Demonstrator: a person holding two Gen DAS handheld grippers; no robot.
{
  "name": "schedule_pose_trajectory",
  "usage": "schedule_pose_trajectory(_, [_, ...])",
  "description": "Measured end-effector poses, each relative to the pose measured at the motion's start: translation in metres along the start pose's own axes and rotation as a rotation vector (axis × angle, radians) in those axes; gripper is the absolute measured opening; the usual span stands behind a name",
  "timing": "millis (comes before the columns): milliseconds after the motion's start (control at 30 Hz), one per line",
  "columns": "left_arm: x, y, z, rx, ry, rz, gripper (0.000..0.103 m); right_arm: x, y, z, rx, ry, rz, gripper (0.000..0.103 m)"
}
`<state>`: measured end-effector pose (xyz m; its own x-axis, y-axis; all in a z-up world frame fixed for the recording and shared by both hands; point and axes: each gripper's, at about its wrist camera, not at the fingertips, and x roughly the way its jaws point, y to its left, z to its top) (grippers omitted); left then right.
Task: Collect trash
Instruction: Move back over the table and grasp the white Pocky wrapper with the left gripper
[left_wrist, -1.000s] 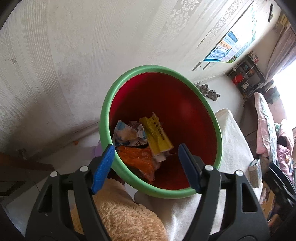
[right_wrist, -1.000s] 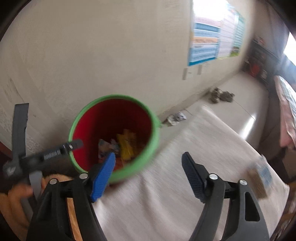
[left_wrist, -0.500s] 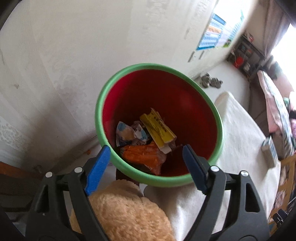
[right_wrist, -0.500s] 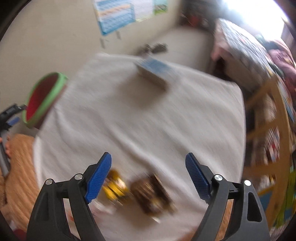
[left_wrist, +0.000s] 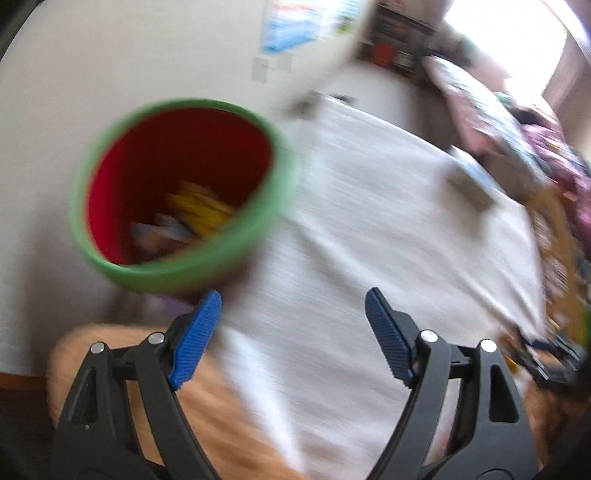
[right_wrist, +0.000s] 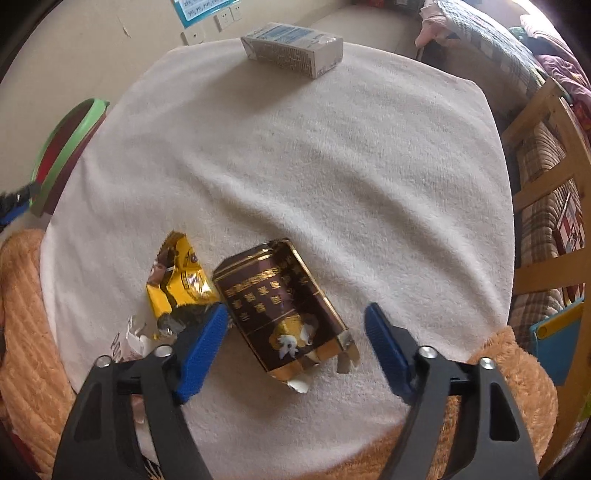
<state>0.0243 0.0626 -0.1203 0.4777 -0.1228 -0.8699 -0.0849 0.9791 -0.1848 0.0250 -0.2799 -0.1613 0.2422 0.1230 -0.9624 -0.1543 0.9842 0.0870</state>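
since a second ago my right gripper (right_wrist: 295, 334) swings off the bin (right_wrist: 66, 144) to the cloth | its jaws have just been narrowing, astride brown carton (right_wrist: 284, 306), not pressing | left gripper (left_wrist: 291, 336) gapes empty | carton looks light, crushable: i'd pinch its long sides mid-body

Place: a lived-in home bedroom.
Landmark: white towel-covered table (right_wrist: 332, 155).
Right of table: wooden shelf rack (right_wrist: 546, 206).
Beyond table: quilted bed (right_wrist: 476, 26), wall sockets (right_wrist: 225, 18), poster (right_wrist: 199, 9).
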Motion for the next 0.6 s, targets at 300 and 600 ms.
schedule_pose_trajectory(300, [0.015,-0.158,-0.084,0.533,0.251,-0.323,0.078,-0.006,-0.015,0.008,0.071,-0.085,-0.035,0.048])
schedule_pose_trajectory(600, [0.042,-0.161,-0.096,0.526,0.358,-0.302,0.037,-0.023,-0.014,0.006,0.102,-0.171,0.013,0.057])
